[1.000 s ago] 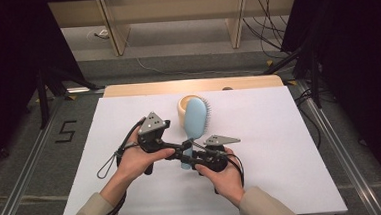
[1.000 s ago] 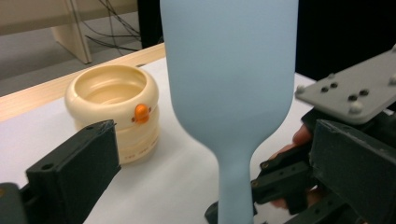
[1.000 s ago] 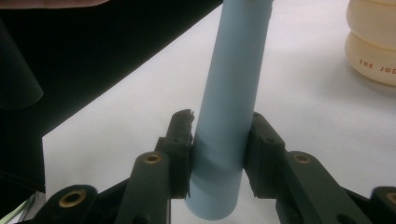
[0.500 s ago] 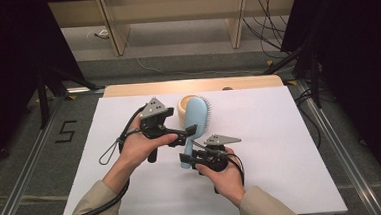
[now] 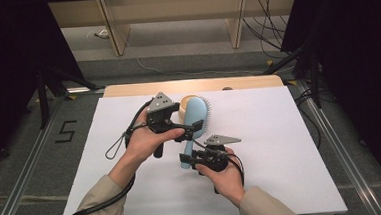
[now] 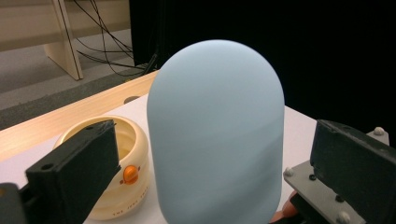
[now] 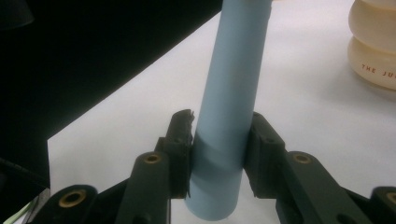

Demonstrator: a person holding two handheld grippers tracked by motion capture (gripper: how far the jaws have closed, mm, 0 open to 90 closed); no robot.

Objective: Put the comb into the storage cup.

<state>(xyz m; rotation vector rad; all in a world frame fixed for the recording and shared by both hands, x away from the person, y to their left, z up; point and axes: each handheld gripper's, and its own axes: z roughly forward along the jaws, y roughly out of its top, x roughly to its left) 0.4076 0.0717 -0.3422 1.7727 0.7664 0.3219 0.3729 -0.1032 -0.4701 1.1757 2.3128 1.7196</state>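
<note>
Two hand-held grippers meet over the middle of the white table top (image 5: 291, 146), both at one light-blue plastic hairbrush (image 5: 195, 118).

The right gripper (image 5: 190, 160), seen in the high view at the near end of the brush, has its two black jaws closed tight on the brush's round blue handle (image 7: 231, 116). In the right gripper view the handle rises between the jaws, pressed by both inner faces, with its blunt end poking out just below them.

The left gripper (image 5: 192, 128) sits to the left of the brush head, held in the person's left hand (image 5: 143, 140). In the left gripper view its jaws stand wide apart, one on each side of the smooth, rounded back of the brush head (image 6: 217, 135); neither jaw is touching the brush, so this claw holds nothing.

The brush is lifted off the table and slanted, its head farther from the person than its handle, with the bristles (image 5: 208, 112) facing toward the right side of the table.

Just beyond and left of the brush head stands a cream-coloured ribbed round pot (image 6: 123, 172) with an open top and a small orange knob (image 6: 130, 174) on its side; it rests on the table, partly hidden behind the brush in the high view. Dark lettering runs along its lower band, too partial to read whole.

A black cable (image 5: 115, 144) loops from the left gripper across the table to the left of the brush.
</note>
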